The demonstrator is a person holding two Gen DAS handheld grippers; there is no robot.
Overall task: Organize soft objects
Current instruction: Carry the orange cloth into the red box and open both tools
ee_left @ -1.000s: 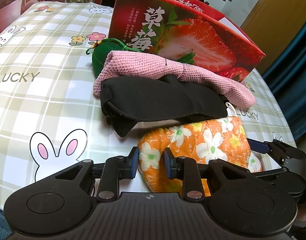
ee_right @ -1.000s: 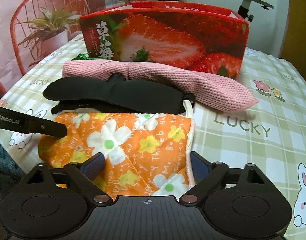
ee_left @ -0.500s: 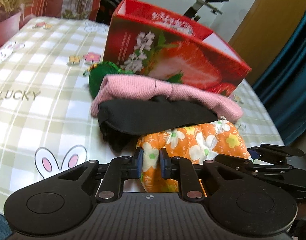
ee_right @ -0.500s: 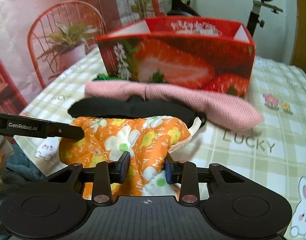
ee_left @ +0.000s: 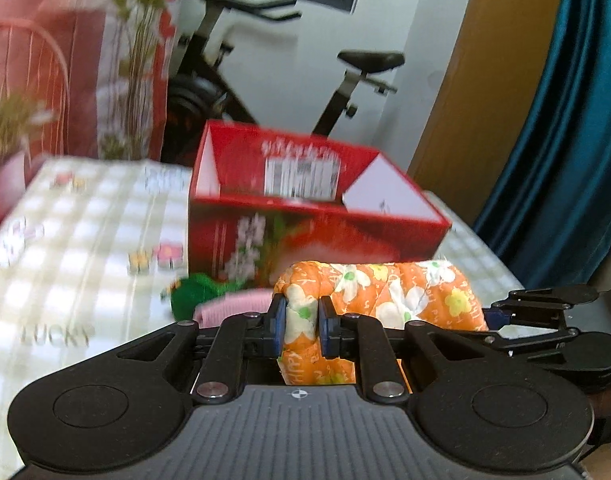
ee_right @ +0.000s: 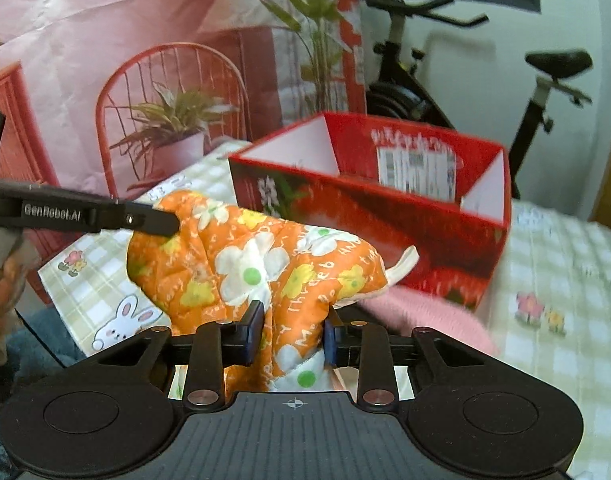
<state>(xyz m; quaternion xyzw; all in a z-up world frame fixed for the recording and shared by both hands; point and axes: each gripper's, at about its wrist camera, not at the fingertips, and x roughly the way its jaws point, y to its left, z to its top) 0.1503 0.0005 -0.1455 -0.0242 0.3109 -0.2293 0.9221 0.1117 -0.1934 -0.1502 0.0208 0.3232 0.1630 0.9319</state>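
Observation:
An orange floral quilted mitt (ee_left: 405, 292) hangs in the air between both grippers, lifted off the table. My left gripper (ee_left: 301, 316) is shut on its left end. My right gripper (ee_right: 293, 328) is closing, its pads pressing on a fold of the mitt (ee_right: 257, 264) near the white loop. The left gripper's finger (ee_right: 145, 220) shows pinching the mitt's far corner in the right wrist view. Behind stands the open red strawberry box (ee_left: 313, 236), also red strawberry box (ee_right: 385, 216). A pink towel (ee_left: 233, 306) and a green pouch (ee_left: 193, 296) lie in front of it.
The checked tablecloth (ee_left: 85, 248) with rabbits and flowers covers the table. An exercise bike (ee_left: 345, 80) stands behind the box, a blue curtain (ee_left: 565, 160) at right. The pink towel (ee_right: 425, 316) lies under the raised mitt.
Both grippers closed on the orange mitt and rose with it. The mitt left the table, and the black cloth dropped out of view below.

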